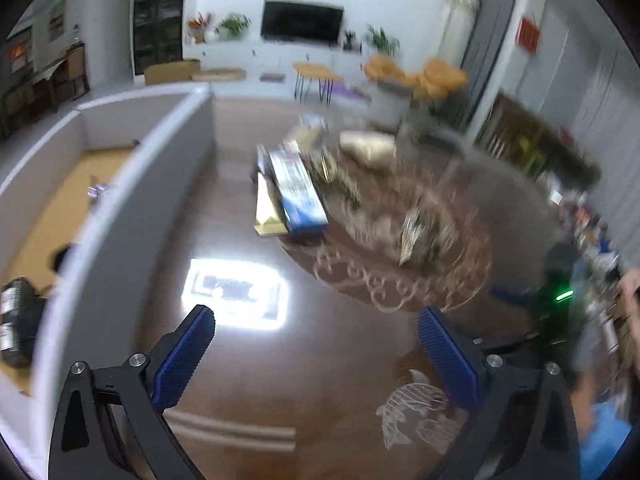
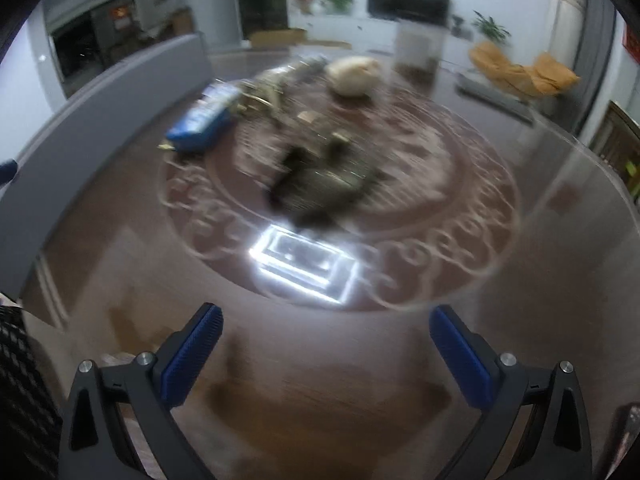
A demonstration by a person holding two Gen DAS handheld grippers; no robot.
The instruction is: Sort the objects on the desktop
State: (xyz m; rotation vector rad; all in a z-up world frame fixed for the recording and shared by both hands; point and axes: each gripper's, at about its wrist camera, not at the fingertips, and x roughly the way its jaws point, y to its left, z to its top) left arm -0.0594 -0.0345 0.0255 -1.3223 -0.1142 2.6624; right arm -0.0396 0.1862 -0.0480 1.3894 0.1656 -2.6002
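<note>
- Left wrist view: left gripper [image 1: 316, 354] w/ blue pads spread wide, nothing between; right gripper [image 2: 326, 354] likewise empty.
- Sorting looks barely begun: 1 blue rectangular box [image 1: 298, 194], 1 gold flat packet [image 1: 266, 212], 1 pale rounded lump [image 2: 353, 75] & blurred clutter on the glossy brown table [image 1: 248, 360]; exact count unclear.
- Grey-walled bin [image 1: 132, 184] at left holds a few bits.

A dark television [image 1: 302, 21] hangs on the white far wall, potted plants [image 1: 234, 24] beside it; orange chairs [image 1: 416, 74] stand near a small wooden side table [image 1: 316, 70].
</note>
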